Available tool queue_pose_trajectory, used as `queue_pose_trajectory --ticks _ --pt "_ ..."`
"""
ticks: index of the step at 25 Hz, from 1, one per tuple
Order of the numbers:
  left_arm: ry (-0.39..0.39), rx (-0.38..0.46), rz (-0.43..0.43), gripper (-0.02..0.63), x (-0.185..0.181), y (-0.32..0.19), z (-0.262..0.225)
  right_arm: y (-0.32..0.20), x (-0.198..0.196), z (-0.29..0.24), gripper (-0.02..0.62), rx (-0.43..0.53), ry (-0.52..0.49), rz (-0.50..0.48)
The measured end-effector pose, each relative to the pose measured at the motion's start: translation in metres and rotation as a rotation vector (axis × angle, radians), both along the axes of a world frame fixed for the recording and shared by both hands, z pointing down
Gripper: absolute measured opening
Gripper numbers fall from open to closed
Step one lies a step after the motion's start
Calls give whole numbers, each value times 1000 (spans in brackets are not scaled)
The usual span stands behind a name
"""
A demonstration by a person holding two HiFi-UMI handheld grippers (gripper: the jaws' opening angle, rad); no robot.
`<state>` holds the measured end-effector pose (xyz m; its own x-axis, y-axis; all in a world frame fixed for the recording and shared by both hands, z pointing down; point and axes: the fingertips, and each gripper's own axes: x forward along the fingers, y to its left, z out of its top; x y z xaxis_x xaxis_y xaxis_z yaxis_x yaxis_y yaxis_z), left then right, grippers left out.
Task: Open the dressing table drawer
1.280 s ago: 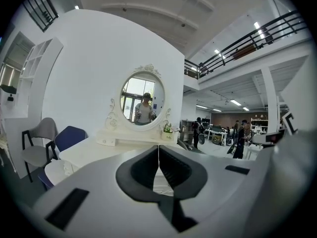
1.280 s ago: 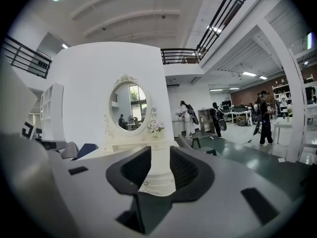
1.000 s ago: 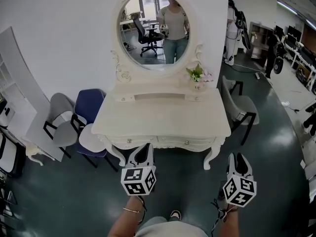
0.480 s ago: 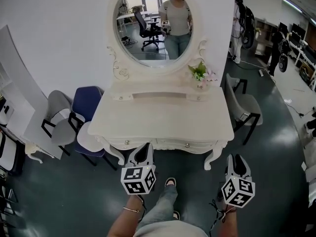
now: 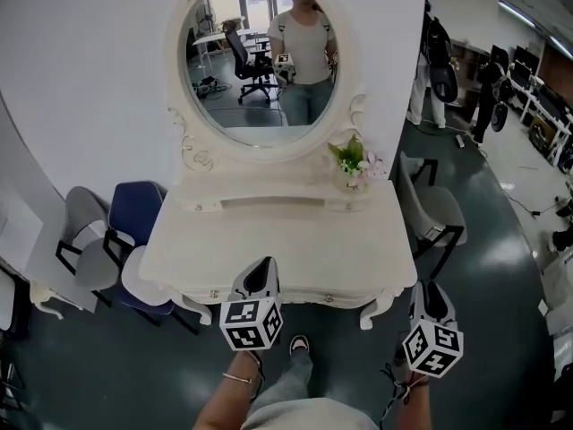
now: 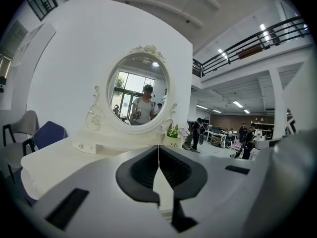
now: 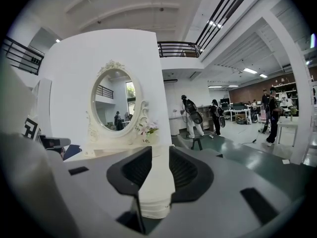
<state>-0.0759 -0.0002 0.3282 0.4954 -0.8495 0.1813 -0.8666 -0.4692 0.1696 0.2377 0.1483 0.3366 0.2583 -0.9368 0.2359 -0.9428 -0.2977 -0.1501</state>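
White table (image 5: 277, 240) carries a small pot (image 5: 351, 180) of flowers beside the mirror (image 5: 260, 61). Its drawer (image 5: 322, 296) sits shut in front. Left hand-held gripper (image 5: 260, 269) is narrow and empty; right hand-held gripper (image 5: 432, 290) is wide and empty.

White wall (image 5: 89, 79) behind, dark green glossy floor (image 5: 501, 267) below. Blue chair (image 5: 134, 213) and grey chair (image 5: 81, 231) close together at left, second grey chair (image 5: 428, 206) at right. Overhead, black balcony railing (image 7: 178, 48) and ceiling strip lights (image 7: 246, 71).
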Motion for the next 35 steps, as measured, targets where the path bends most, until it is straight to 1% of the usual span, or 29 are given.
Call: queue_pose_trajectory --ticks 5,12,19,23,27,30,35 --pt "-3 9 25 20 15 -56 -9 -51 9 -11 114 14 1 17" --pt "-7 17 37 20 27 -127 -19 -119 17 -19 114 23 -8 21" --pt "-21 17 56 20 36 -187 -18 -170 29 -18 114 28 -22 52" --pt "-34 14 62 20 37 -212 -12 -186 33 -14 114 25 -25 70" --pt "-45 -7 66 20 38 -230 0 -196 35 1 114 -17 -31 77" --pt "-44 -15 64 20 39 -237 3 -204 33 7 114 -44 -29 67" --pt "-33 -21 48 20 41 -248 3 -229 32 2 114 -48 -15 30"
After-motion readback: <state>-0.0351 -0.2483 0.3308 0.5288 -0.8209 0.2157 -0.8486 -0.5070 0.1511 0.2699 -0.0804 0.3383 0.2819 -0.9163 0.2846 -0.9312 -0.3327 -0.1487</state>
